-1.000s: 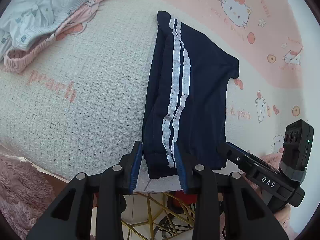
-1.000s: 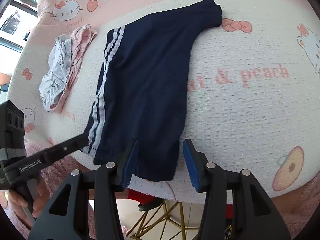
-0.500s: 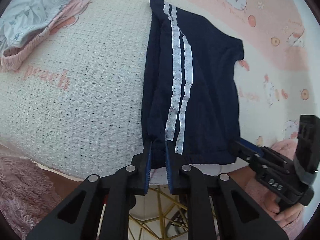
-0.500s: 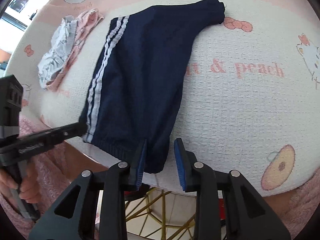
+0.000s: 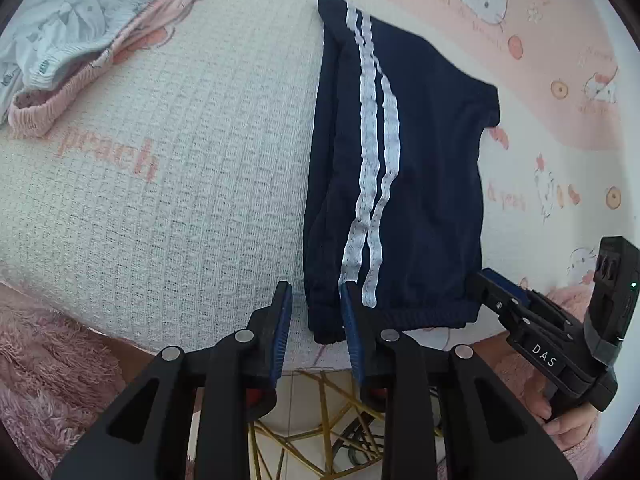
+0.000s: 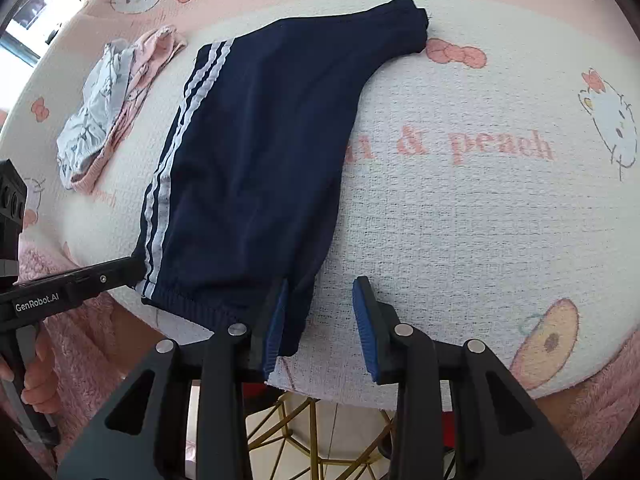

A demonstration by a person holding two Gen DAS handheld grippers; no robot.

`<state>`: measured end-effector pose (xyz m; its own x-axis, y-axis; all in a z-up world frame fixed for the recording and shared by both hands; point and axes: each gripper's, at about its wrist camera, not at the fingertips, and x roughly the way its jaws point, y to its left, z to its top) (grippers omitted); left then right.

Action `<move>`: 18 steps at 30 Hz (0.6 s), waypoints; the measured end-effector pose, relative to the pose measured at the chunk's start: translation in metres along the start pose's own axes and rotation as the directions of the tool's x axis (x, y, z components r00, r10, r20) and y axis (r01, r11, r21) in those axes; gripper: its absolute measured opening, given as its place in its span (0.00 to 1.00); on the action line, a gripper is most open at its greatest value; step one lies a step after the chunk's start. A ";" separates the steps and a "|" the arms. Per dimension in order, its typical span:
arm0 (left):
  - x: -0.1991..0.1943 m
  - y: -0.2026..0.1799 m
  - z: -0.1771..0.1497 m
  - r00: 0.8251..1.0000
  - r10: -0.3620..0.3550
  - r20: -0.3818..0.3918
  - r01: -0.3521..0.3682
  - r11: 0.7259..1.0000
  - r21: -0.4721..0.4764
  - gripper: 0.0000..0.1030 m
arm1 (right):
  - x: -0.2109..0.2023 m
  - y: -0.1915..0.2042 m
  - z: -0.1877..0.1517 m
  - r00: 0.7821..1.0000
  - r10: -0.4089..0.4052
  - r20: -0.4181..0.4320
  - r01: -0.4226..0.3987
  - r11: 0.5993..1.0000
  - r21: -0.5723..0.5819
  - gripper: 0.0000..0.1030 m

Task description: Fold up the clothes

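Lying between both parted, empty grippers, left gripper [image 5: 315, 312] and right gripper [image 6: 319, 314]: navy shorts [image 5: 400, 184].

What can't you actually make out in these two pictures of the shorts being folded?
- Left wrist view: the right gripper tip disappears behind the navy shorts hem, so its opening there is hidden.
- Right wrist view: the left gripper shows only one finger, side-on.
- Both views: the underside layers of the shorts are covered by the top layer.
- The pale clothes pile is cut off by the fisheye edge.
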<state>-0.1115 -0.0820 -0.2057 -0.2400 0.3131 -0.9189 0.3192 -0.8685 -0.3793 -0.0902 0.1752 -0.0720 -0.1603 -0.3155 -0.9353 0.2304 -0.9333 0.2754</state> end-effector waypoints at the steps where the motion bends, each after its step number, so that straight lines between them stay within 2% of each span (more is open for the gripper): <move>1: -0.004 0.001 0.002 1.000 -0.015 0.023 0.015 1.000 -0.006 0.27 | -0.004 -0.002 0.001 1.000 0.015 0.020 -0.016 1.000 0.005 0.33; 3: -0.010 0.000 0.004 0.997 -0.039 0.061 0.039 0.999 -0.001 0.28 | -0.011 -0.003 0.003 0.997 0.050 0.054 -0.051 0.999 0.010 0.33; 5: -0.005 -0.008 0.005 0.998 -0.044 0.054 0.042 0.998 0.035 0.28 | -0.009 0.001 0.003 0.996 0.074 0.051 -0.075 0.997 0.002 0.34; 8: 0.022 -0.014 0.009 0.994 0.102 -0.039 -0.098 0.992 0.080 0.28 | 0.005 0.012 0.001 1.000 0.022 -0.010 -0.022 0.999 -0.050 0.34; 9: 0.023 -0.014 0.008 0.993 0.111 -0.037 -0.108 0.990 0.088 0.28 | 0.009 0.015 0.001 1.000 -0.010 -0.027 0.008 0.998 -0.068 0.33; 13: -0.002 -0.010 0.019 0.996 0.090 0.026 -0.092 0.994 0.056 0.28 | -0.003 0.009 0.006 1.000 -0.015 0.000 0.015 0.999 -0.049 0.34; 18: 0.012 -0.025 0.047 0.993 0.118 0.018 -0.119 0.984 0.135 0.28 | -0.014 0.012 0.027 0.998 -0.004 0.061 0.007 0.999 -0.052 0.34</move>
<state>-0.1653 -0.0745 -0.2026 -0.2176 0.2013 -0.9551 0.2188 -0.9435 -0.2487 -0.1109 0.1635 -0.0494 -0.2189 -0.3218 -0.9211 0.2790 -0.9253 0.2570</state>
